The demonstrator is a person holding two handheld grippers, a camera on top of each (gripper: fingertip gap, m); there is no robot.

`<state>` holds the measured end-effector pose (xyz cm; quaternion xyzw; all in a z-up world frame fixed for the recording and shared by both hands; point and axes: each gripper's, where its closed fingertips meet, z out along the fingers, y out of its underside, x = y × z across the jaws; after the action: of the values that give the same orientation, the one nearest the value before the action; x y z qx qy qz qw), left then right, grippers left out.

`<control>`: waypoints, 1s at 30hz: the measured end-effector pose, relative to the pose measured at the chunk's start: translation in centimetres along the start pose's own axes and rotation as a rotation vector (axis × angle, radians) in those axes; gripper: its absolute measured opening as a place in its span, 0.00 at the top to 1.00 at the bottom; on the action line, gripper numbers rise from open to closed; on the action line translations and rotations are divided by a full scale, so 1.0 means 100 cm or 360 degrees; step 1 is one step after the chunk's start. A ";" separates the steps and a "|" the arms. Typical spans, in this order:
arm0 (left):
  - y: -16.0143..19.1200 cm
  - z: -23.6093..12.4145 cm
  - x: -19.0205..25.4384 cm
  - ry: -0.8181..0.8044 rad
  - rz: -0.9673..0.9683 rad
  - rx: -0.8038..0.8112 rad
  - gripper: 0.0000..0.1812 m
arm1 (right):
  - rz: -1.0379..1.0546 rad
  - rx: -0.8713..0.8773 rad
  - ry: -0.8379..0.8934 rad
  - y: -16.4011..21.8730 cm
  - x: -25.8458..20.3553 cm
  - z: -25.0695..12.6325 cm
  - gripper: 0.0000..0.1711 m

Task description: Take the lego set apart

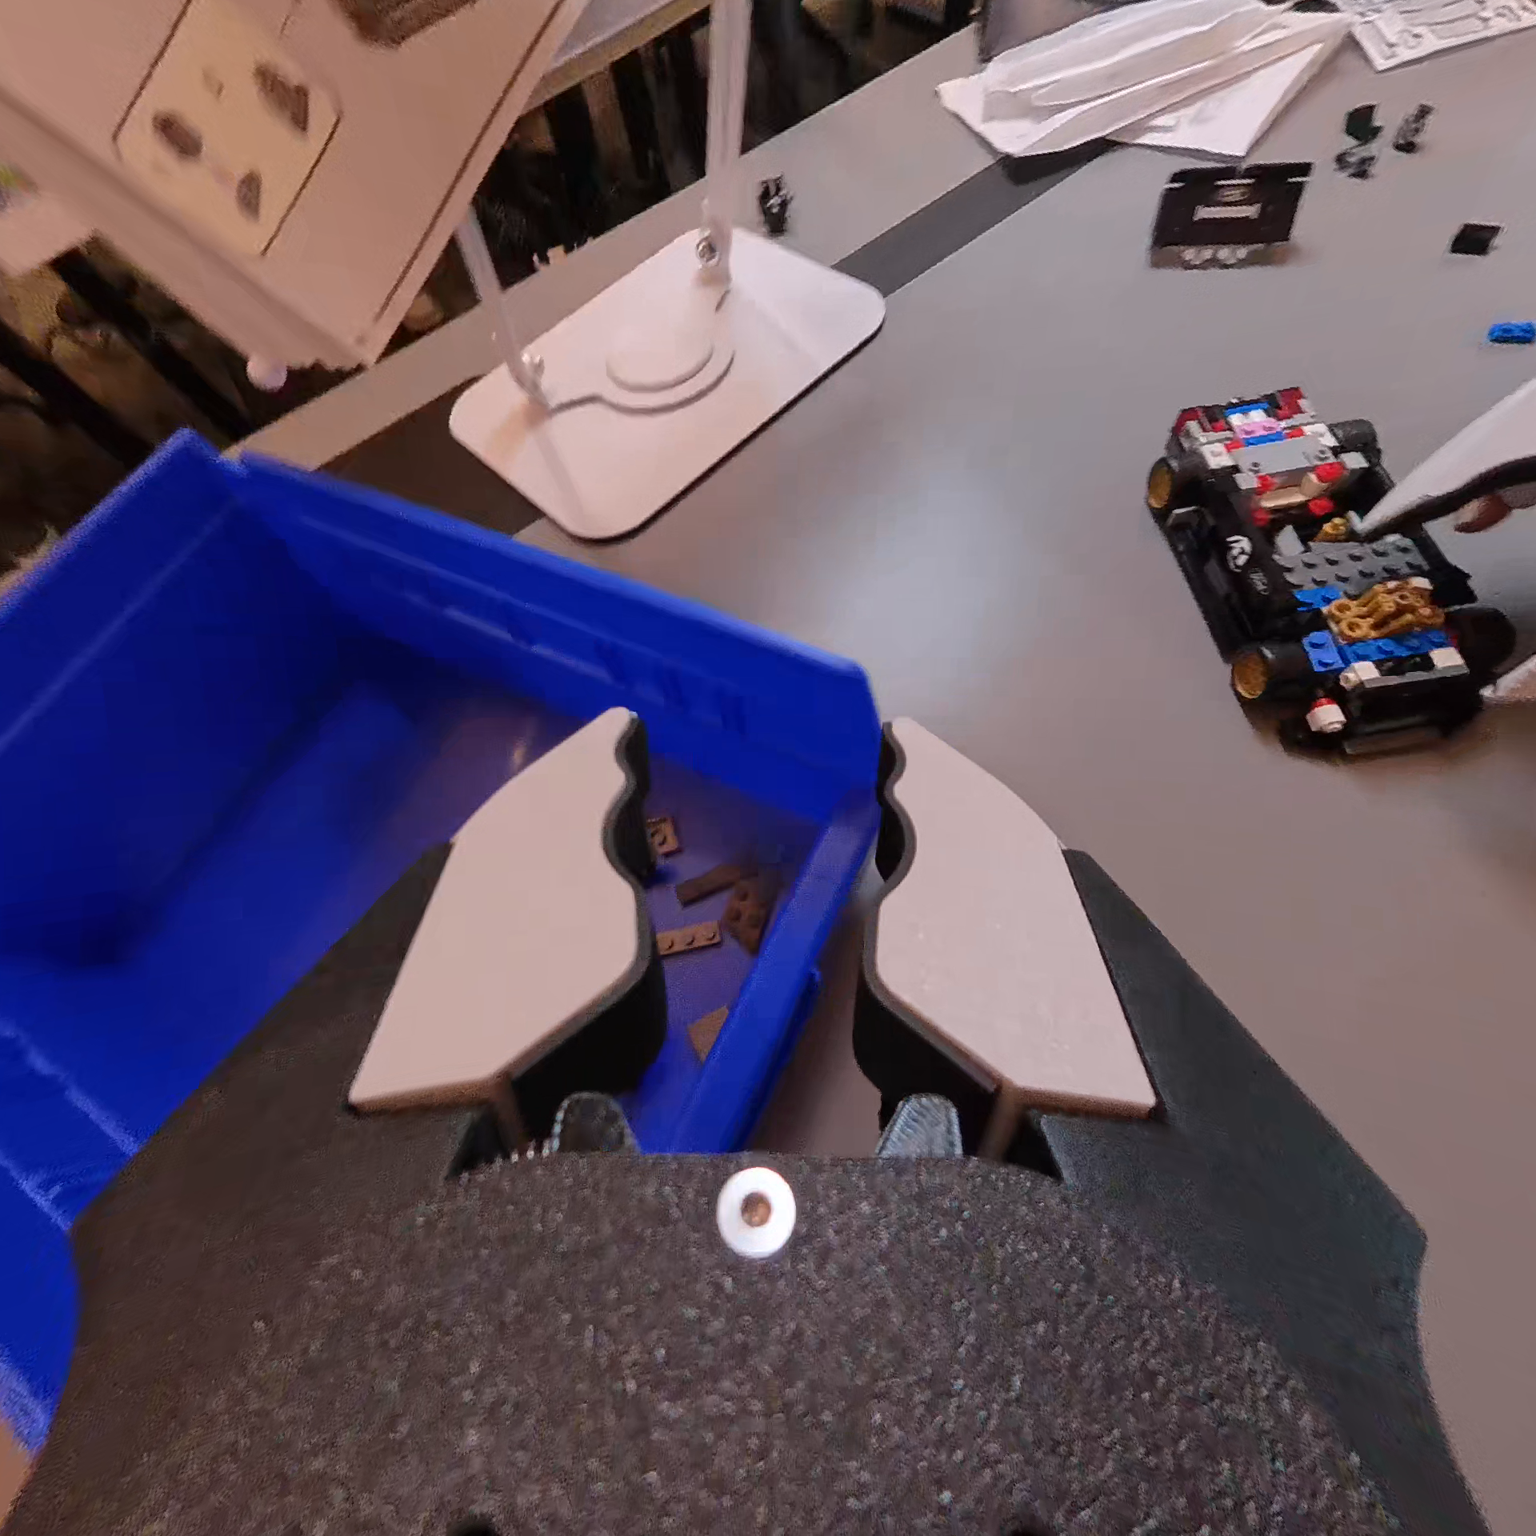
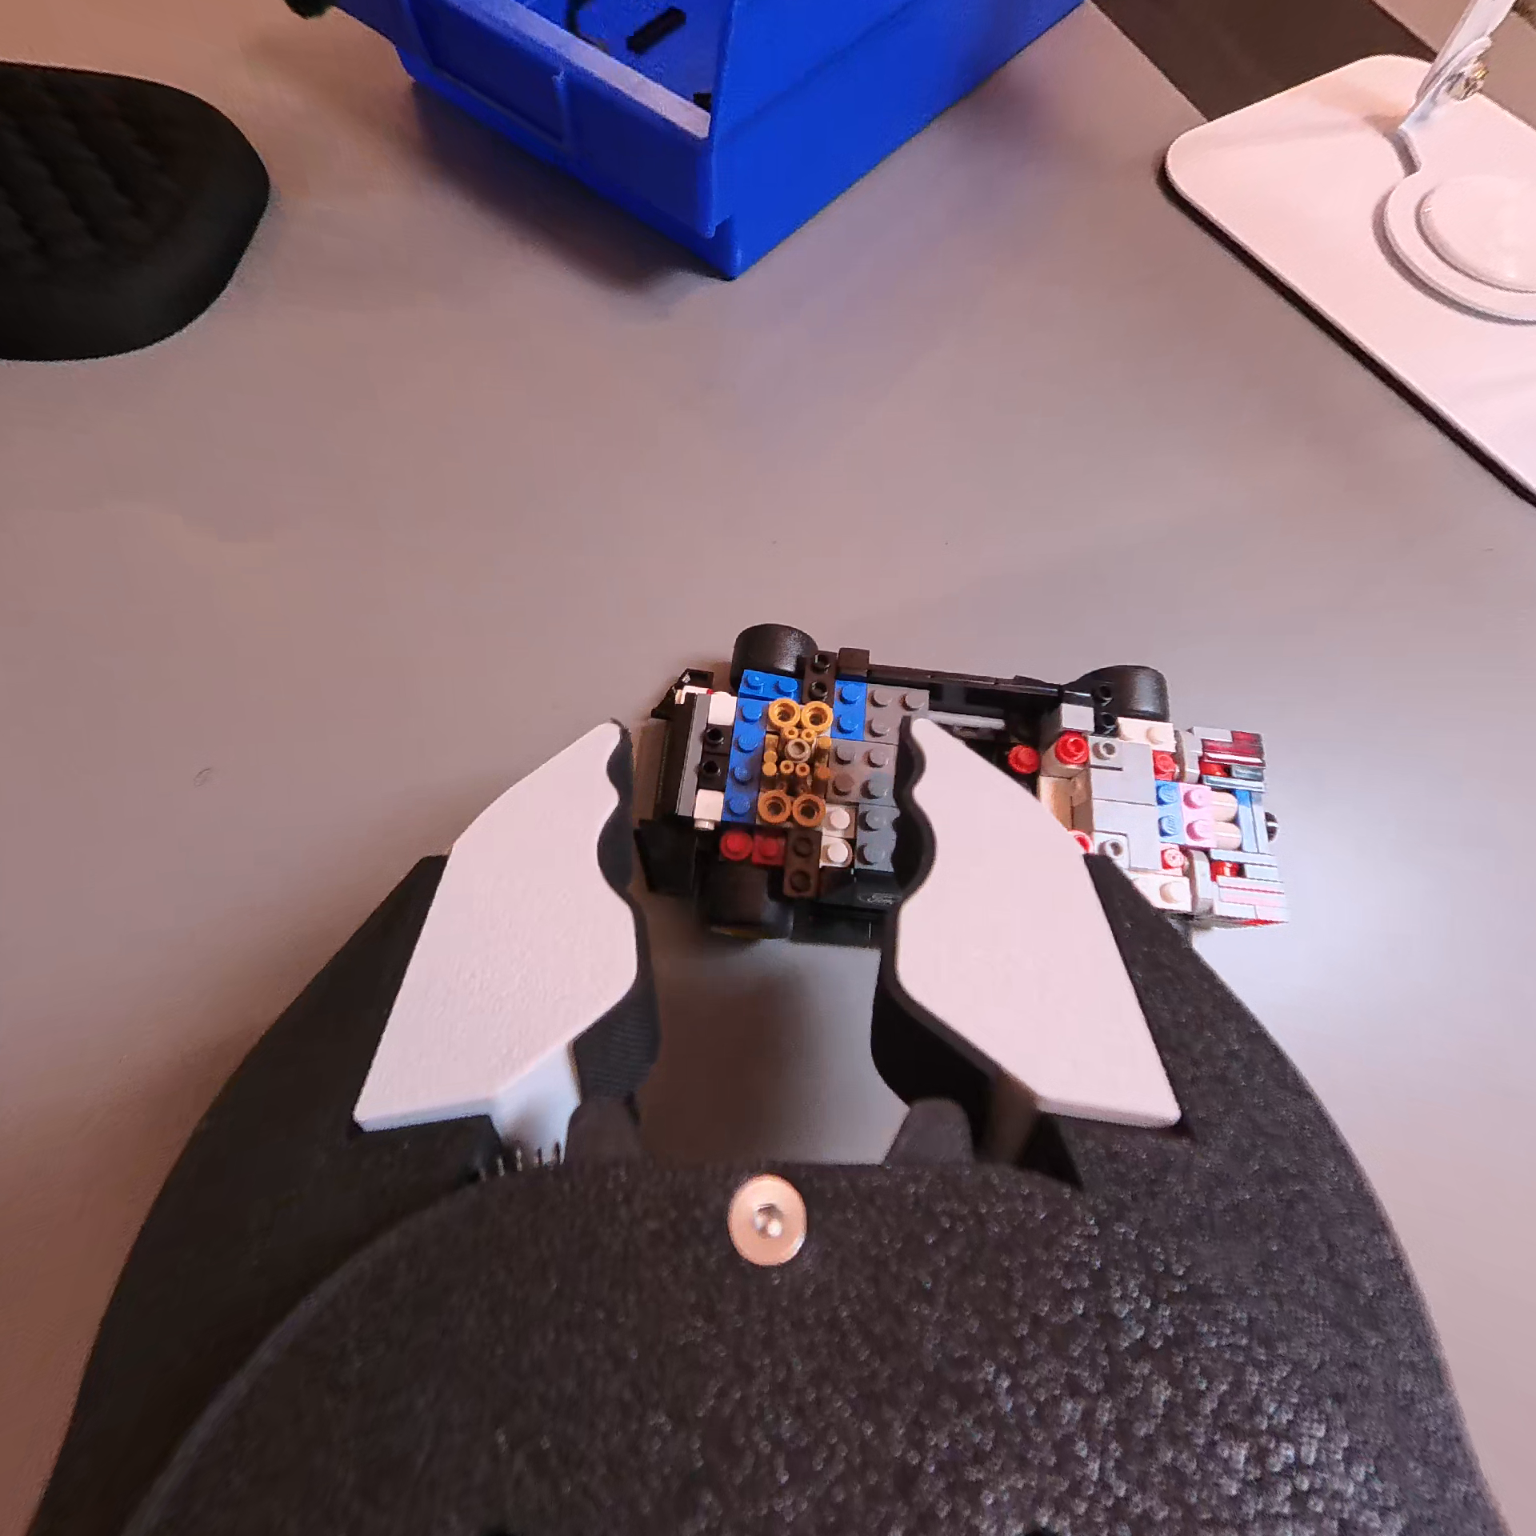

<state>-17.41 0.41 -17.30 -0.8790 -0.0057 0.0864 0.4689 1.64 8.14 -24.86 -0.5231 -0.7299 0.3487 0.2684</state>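
Grey worktop (image 2: pixel 499 515) carrying a partly dismantled lego car (image 2: pixel 956 790) at centre, a blue bin (image 1: pixel 349 665) to its left, a white stand base (image 1: pixel 665 374) beyond, loose black pieces (image 1: pixel 1230 216) and white papers (image 1: pixel 1164 83) at the far edge.

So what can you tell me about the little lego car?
The lego car sits on its black wheels on the grey table. Its roof is off, showing studs in blue, grey, red, pink and white, plus a gold engine block. The right tongs are open around its engine end, tips close to the bricks.
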 end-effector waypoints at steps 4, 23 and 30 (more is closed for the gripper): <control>-0.018 0.000 0.062 0.0358 0.0151 0.0134 0.82 | -0.0006 0.0005 0.0011 0.000 0.002 -0.001 0.65; 0.017 0.084 0.195 0.0864 0.1177 0.0078 0.93 | 0.0024 -0.0049 -0.0061 0.013 -0.001 0.004 0.64; 0.028 0.077 0.198 0.1011 0.1231 -0.0060 1.00 | 0.0041 -0.0031 -0.0073 0.012 -0.001 0.003 0.66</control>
<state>0.68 7.00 -26.68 -0.8079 0.4622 -0.0183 0.3651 2.14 8.25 -26.05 -0.5270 -0.7324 0.3569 0.2420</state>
